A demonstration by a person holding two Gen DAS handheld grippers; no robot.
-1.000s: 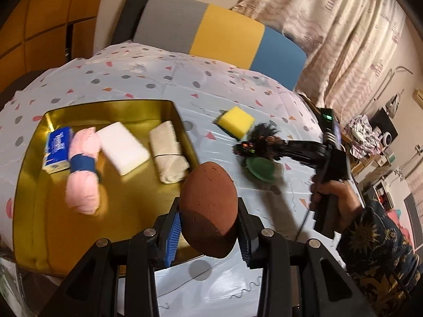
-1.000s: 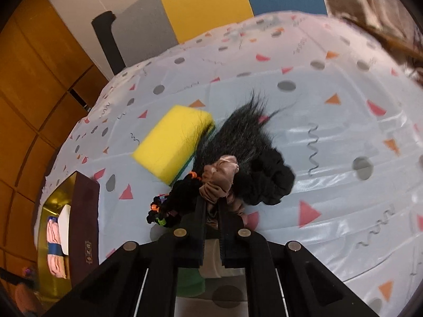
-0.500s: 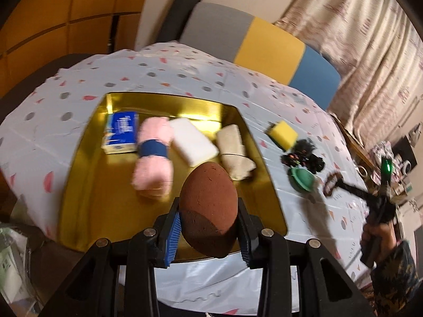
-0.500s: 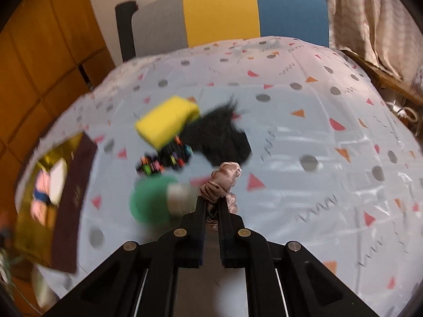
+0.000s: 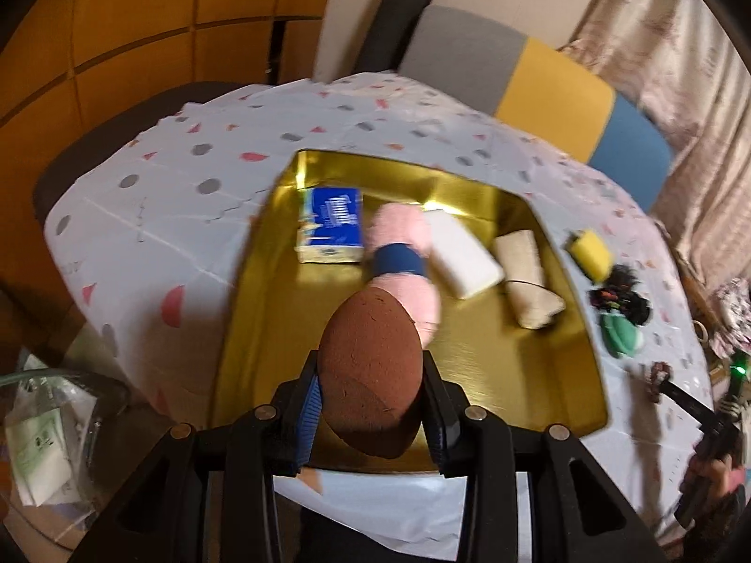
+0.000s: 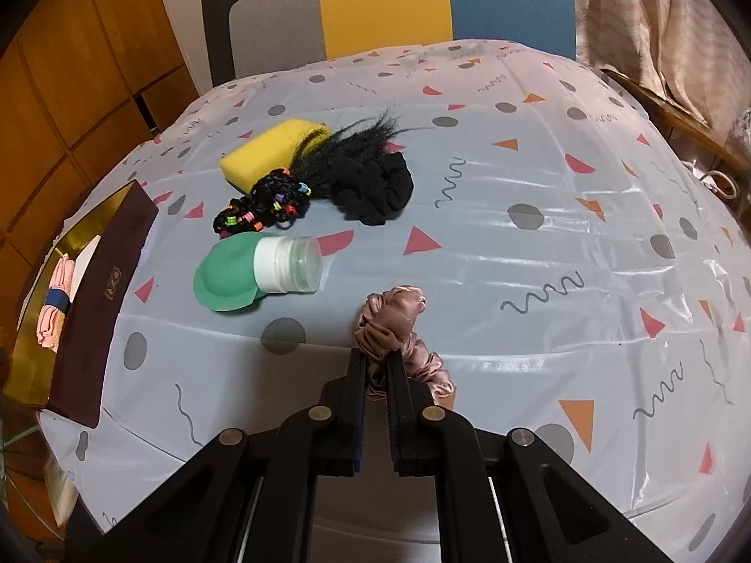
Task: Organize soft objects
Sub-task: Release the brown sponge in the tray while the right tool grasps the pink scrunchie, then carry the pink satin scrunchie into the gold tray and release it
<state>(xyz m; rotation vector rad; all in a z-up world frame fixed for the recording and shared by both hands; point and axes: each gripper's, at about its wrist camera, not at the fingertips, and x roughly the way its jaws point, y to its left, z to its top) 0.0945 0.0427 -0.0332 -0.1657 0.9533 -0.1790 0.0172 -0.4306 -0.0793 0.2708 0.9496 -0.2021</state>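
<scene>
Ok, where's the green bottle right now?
In the right wrist view the green bottle lies on its side on the tablecloth, left of centre, between the gold tray and the pink scrunchie, just below the beaded hair ties.

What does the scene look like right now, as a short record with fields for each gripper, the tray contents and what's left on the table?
left gripper: shut on brown egg-shaped sponge, above gold tray
right gripper: shut on pink satin scrunchie
in tray: blue tissue pack, pink towel roll, white sponge, beige cloth roll
on tablecloth: yellow sponge, black scrunchie, beaded black hair tie, green bottle
</scene>
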